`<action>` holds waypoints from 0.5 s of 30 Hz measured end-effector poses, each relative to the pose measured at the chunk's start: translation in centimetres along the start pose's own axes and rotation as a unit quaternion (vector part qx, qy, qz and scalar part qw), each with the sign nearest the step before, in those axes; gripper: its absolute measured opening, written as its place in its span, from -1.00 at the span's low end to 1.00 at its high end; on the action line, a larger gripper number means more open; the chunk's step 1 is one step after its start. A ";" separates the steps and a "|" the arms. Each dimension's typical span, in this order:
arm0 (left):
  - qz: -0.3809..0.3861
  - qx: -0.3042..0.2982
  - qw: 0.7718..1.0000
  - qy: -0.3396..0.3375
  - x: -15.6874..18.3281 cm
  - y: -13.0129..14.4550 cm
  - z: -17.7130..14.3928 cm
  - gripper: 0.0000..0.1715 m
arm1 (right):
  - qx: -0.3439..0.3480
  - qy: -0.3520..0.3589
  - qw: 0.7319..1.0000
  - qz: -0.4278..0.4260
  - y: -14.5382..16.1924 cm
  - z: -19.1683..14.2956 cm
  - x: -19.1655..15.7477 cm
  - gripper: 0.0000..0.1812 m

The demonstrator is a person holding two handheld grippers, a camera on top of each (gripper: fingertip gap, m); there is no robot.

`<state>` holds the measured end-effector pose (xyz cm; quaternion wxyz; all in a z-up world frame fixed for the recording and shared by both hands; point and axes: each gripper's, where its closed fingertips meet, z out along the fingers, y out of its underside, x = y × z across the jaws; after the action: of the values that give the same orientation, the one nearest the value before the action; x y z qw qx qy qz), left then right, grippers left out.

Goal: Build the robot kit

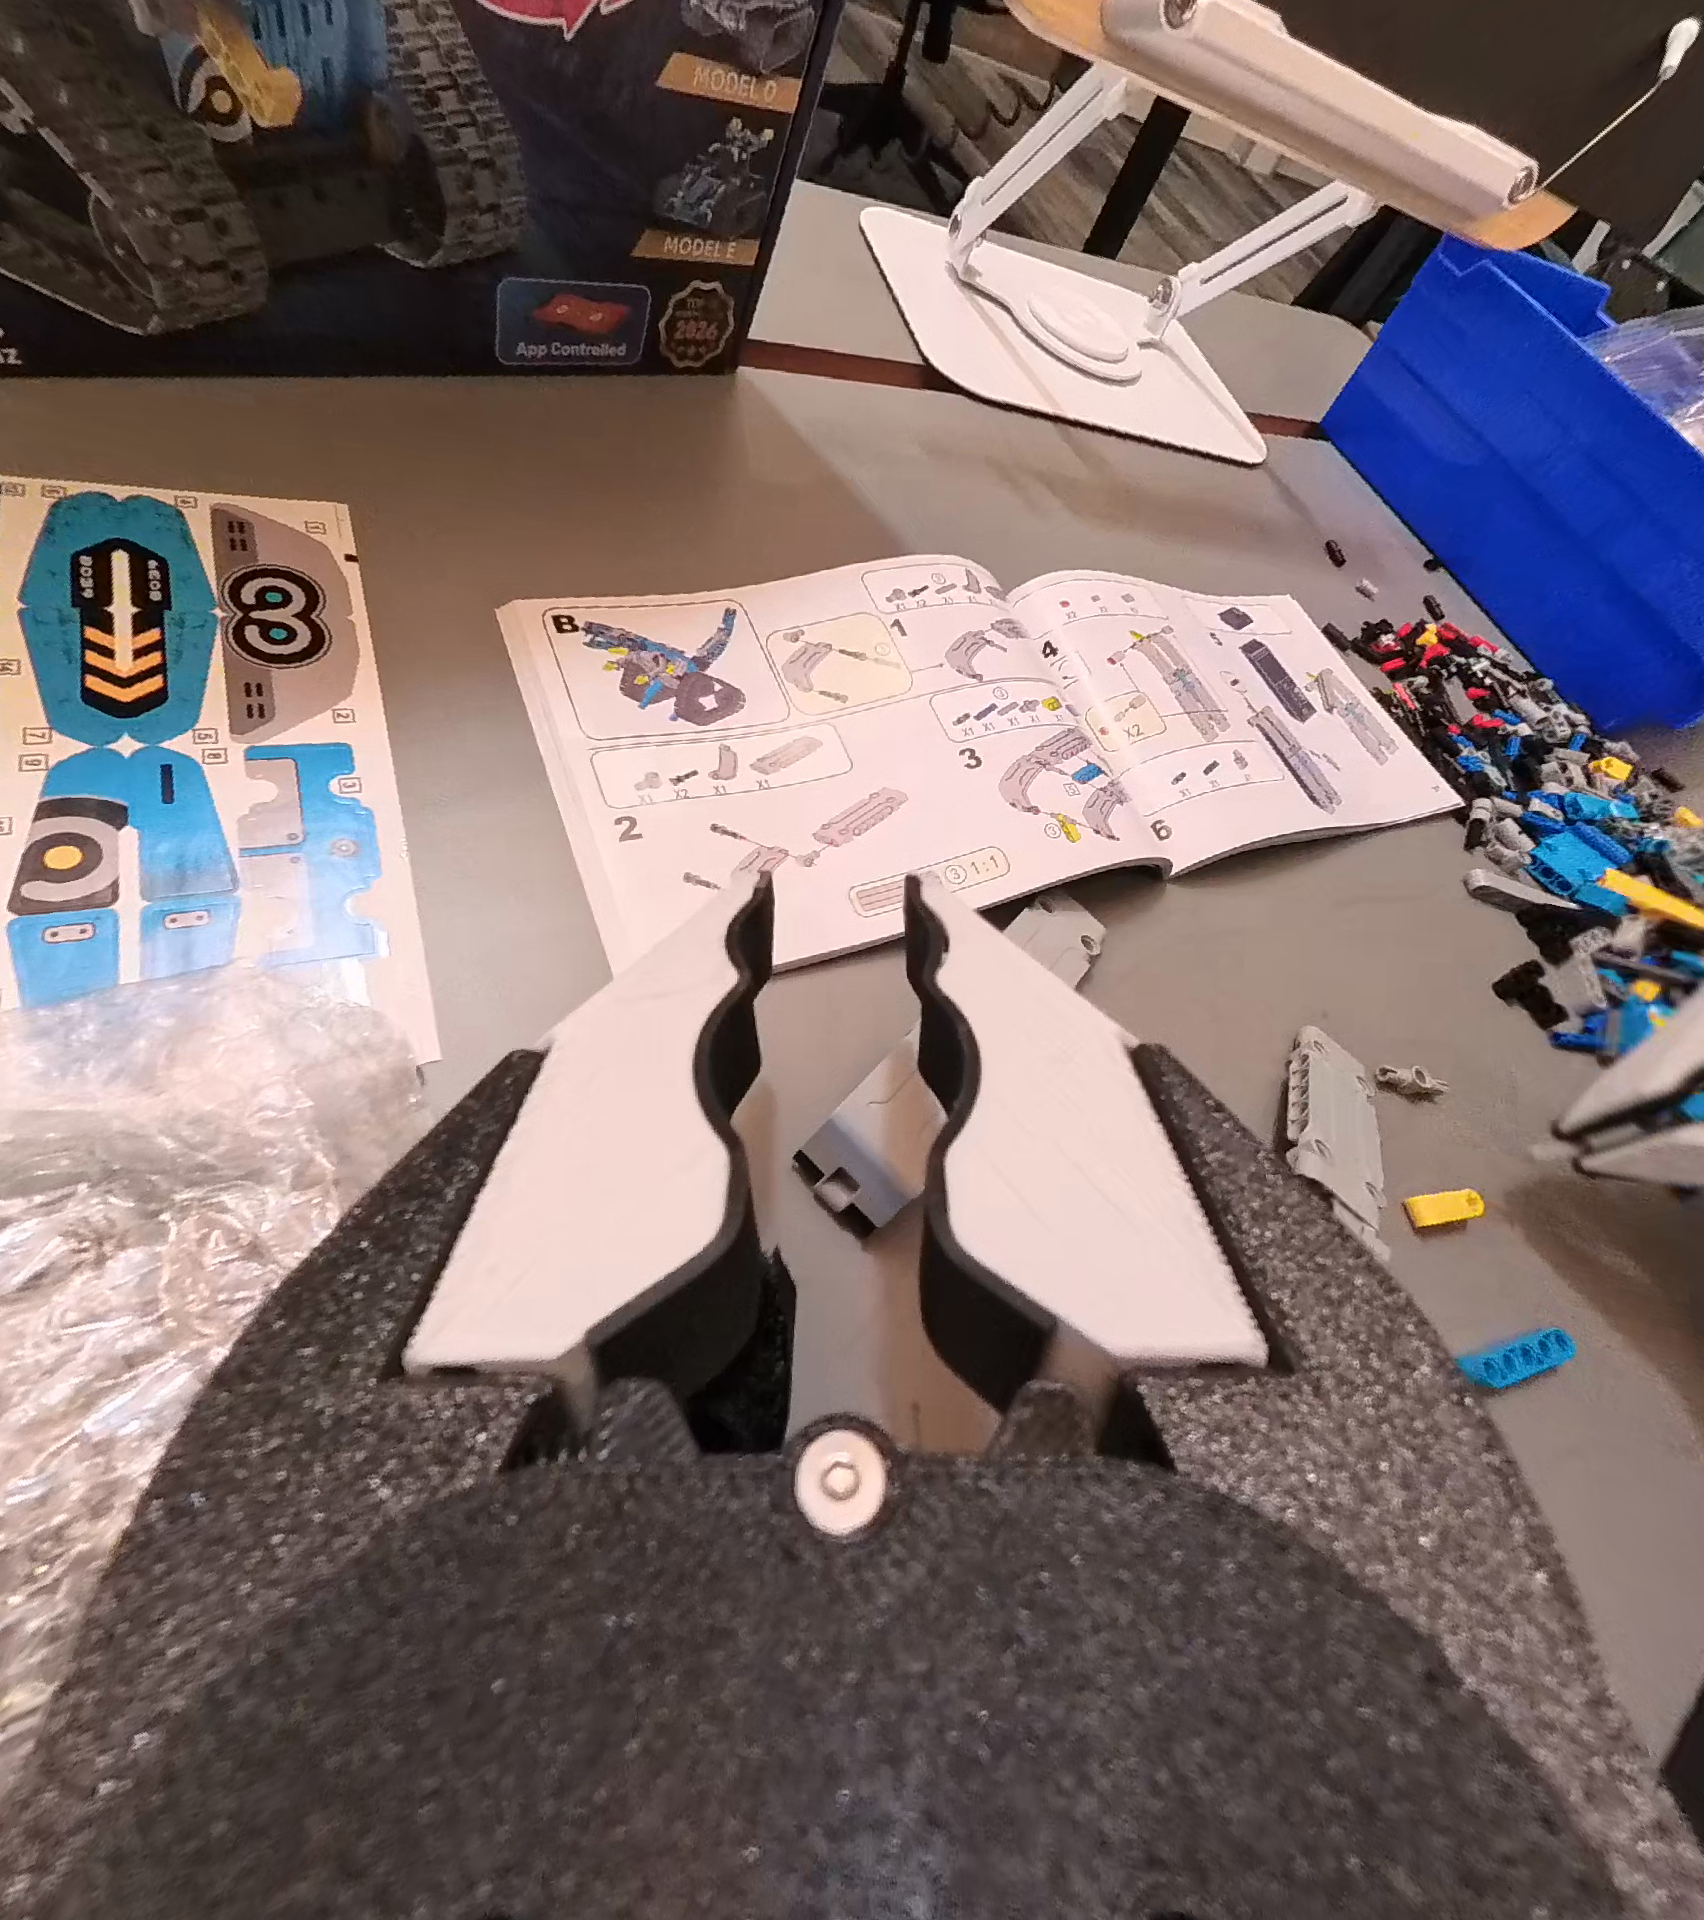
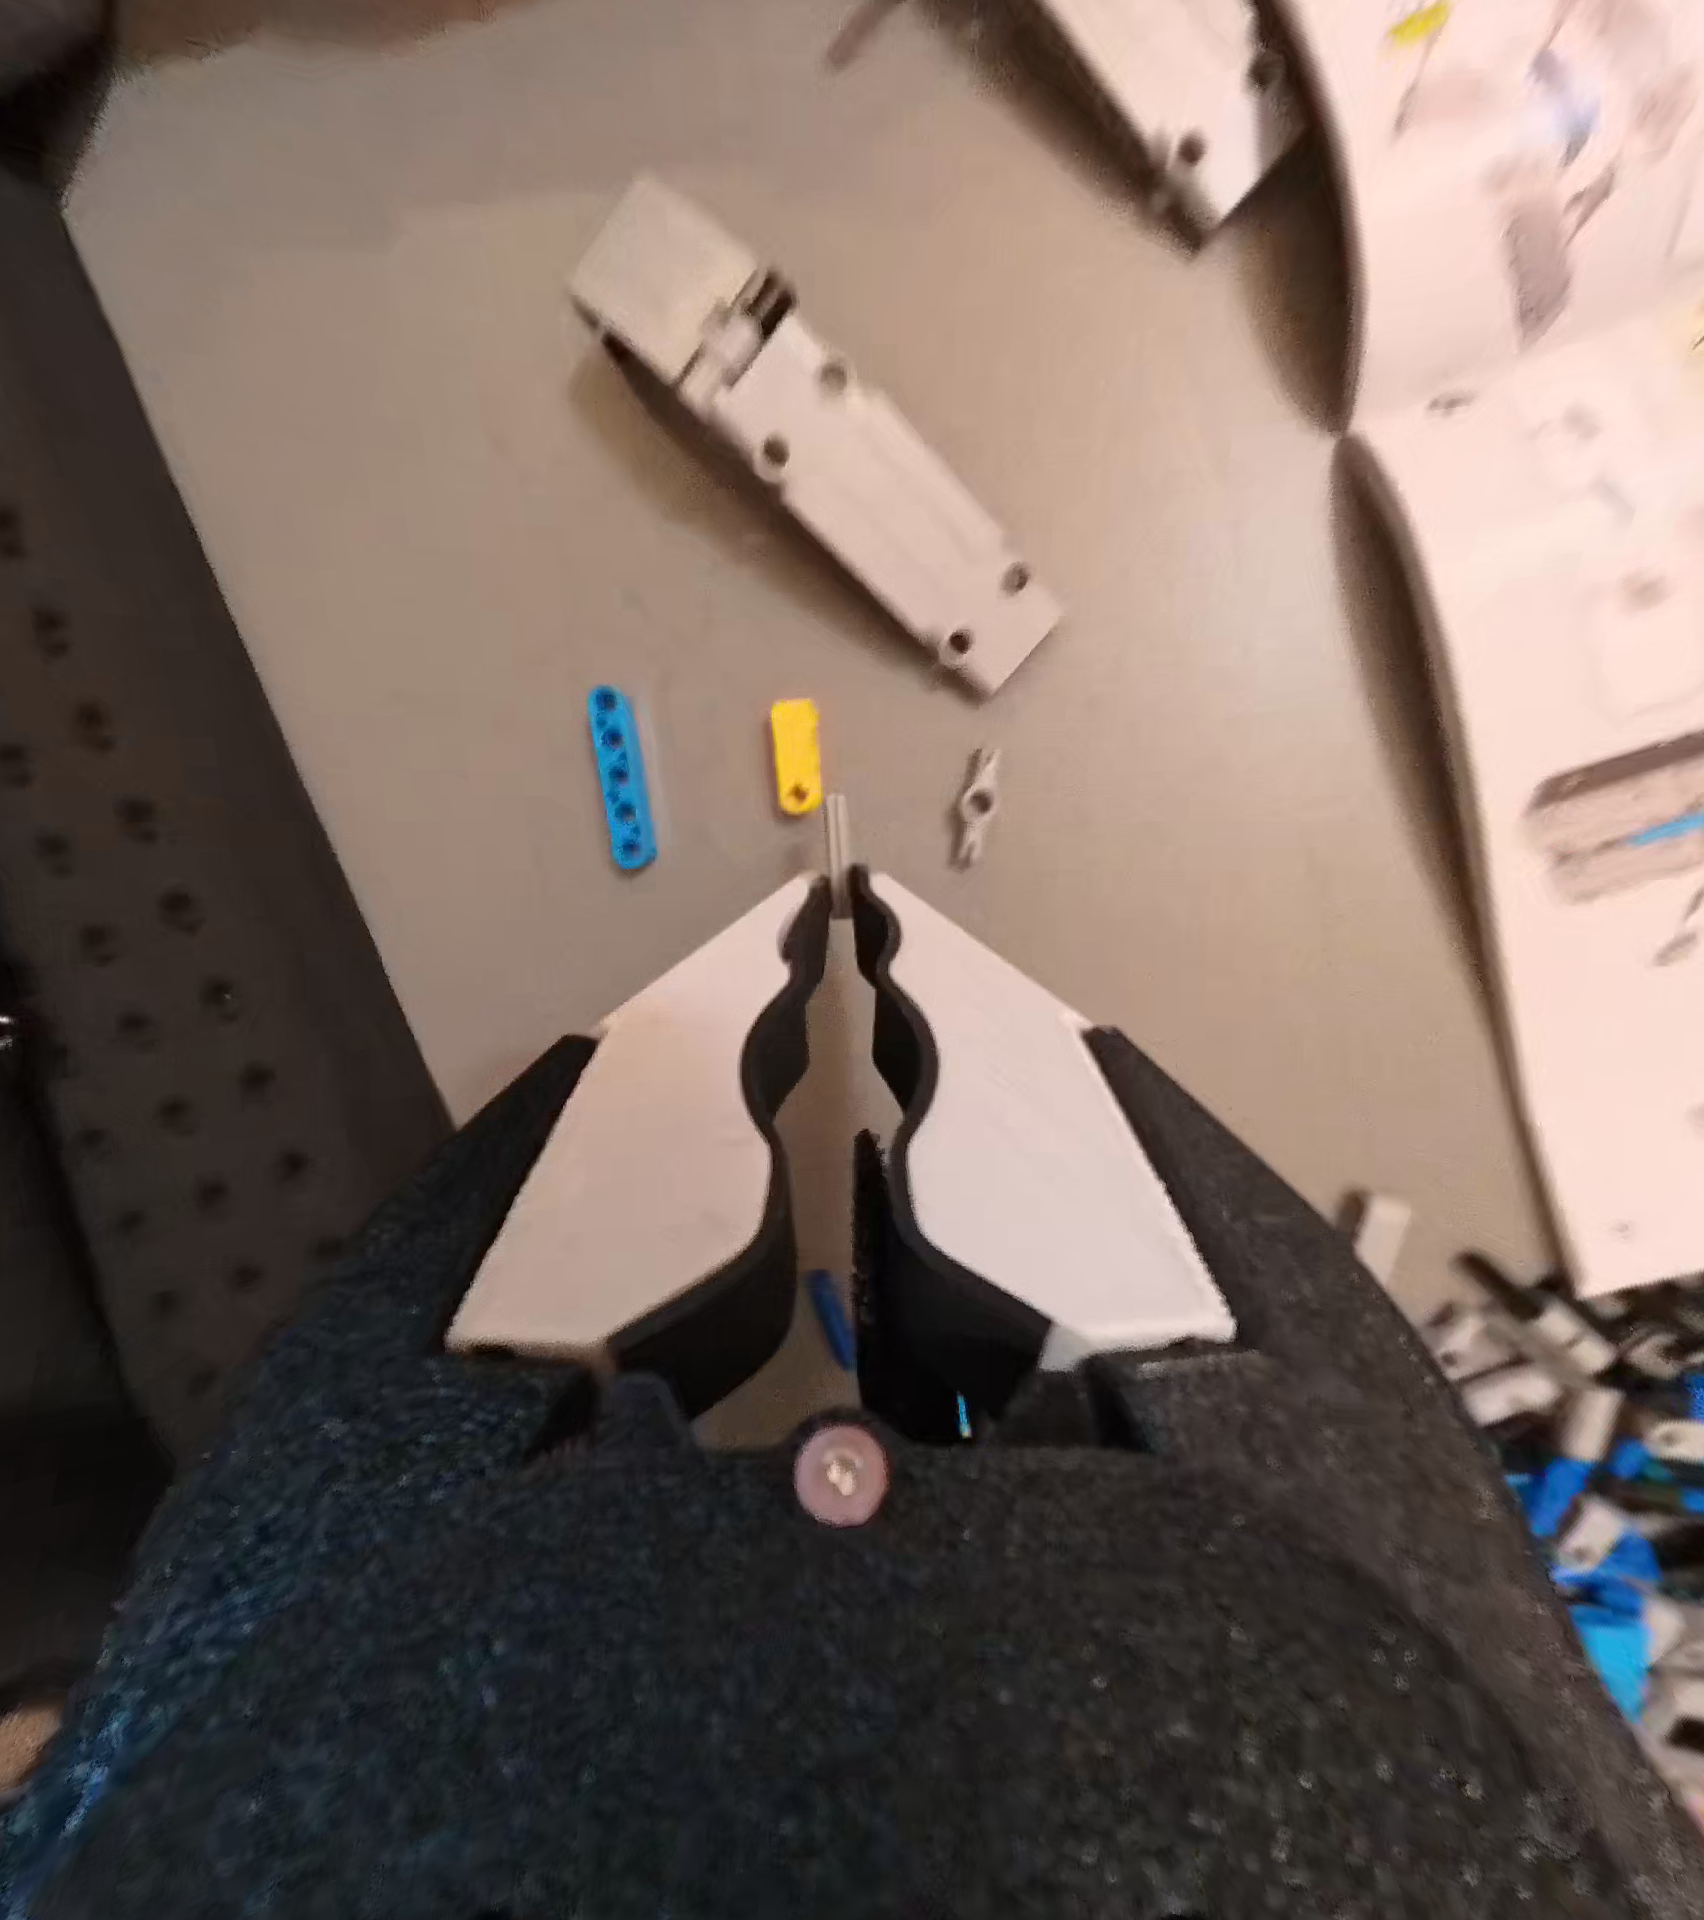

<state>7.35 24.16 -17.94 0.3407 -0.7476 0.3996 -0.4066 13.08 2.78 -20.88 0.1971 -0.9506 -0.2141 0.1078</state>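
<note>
My left gripper (image 1: 837, 894) is open and empty above the near edge of an open instruction booklet (image 1: 952, 748); a grey block part (image 1: 858, 1153) lies on the table under its fingers. My right gripper (image 2: 835, 883) is shut on a small grey pin (image 2: 837, 842) that sticks out past its tips. Just beyond the pin lie a yellow piece (image 2: 794, 753), a blue beam with holes (image 2: 619, 774) and a small grey connector (image 2: 975, 805). A long grey panel (image 2: 806, 436) lies farther off. The right gripper also shows at the right edge of the left wrist view (image 1: 1700, 1091).
A pile of blue, black, grey and yellow small parts (image 1: 1596, 852) lies right of the booklet, next to a blue bin (image 1: 1575, 488). A sticker sheet (image 1: 121, 748) and bubble wrap (image 1: 100, 1247) lie at the left. A toy box (image 1: 328, 177) and white stand (image 1: 1066, 312) are at the back. The grippers' ends are close to 25 cm from one another. Between my right fingertips and the yellow piece (image 2: 794, 753) there is roughly 4 cm. Look for it in the left wrist view (image 1: 1447, 1207) too.
</note>
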 end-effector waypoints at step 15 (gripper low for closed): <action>0.071 0.015 0.995 -0.070 -1.0 -0.6 0.3 -0.74 | 0.055 0.030 0.998 0.010 2.0 1.2 -2.5 -0.97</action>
<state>7.46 25.42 -17.89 0.4070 -0.7389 0.4203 -0.3343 11.20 0.39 -22.47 0.2547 -0.9432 -0.1923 0.0926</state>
